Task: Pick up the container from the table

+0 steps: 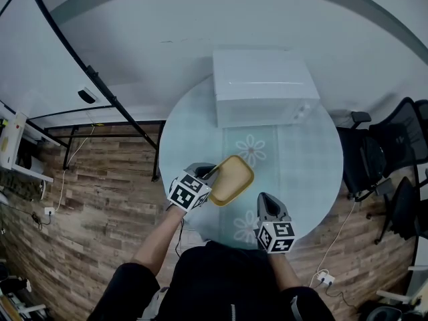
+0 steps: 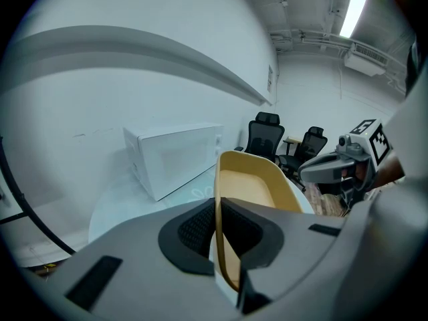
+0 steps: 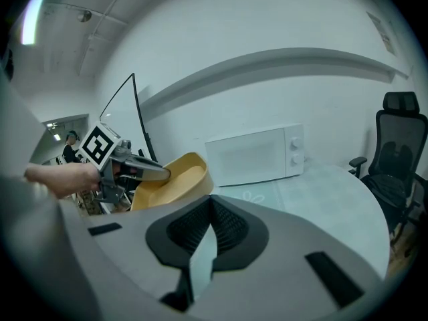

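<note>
A shallow yellow container hangs tilted above the near left part of the round glass table. My left gripper is shut on its left rim; in the left gripper view the thin wall of the container stands pinched between the two black pads of the left gripper. To the right, my right gripper is shut and empty. In the right gripper view the right gripper points over the table, with the container off to its left.
A white microwave stands at the table's far side. Black office chairs are on the right beyond the table edge. A black metal frame leans at the left over the wooden floor.
</note>
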Tool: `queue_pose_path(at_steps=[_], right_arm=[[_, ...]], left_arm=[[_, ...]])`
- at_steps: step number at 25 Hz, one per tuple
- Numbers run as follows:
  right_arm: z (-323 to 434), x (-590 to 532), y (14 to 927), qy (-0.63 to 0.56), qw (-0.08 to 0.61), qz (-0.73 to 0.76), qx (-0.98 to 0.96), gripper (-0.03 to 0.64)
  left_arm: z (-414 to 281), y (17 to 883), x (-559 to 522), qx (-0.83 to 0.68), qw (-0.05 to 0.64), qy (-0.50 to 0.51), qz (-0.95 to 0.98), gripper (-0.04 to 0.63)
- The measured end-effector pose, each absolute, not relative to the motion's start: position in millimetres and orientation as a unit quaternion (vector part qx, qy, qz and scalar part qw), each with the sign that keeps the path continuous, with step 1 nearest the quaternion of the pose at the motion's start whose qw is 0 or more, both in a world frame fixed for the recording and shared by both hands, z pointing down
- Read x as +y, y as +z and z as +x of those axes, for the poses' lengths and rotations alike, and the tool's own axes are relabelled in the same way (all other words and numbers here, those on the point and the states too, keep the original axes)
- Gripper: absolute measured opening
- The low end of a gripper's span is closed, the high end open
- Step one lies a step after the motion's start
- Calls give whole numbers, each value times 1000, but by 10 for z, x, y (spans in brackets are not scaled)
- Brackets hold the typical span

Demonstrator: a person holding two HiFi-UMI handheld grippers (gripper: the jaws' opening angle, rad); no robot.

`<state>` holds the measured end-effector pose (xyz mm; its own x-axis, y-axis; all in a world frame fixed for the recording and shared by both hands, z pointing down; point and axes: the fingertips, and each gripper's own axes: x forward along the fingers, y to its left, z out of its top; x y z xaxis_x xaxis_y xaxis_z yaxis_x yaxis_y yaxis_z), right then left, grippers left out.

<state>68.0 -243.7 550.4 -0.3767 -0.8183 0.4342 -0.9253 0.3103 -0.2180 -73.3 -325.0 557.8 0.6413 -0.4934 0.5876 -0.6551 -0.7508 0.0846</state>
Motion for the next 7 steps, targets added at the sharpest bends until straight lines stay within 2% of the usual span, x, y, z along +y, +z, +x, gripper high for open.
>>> queue_pose_path(at_steps=[7], right_arm=[[682, -2353, 5491, 218, 122, 548, -799, 23]], left_arm=[[-697, 5610, -3120, -310, 147, 282, 896, 26]])
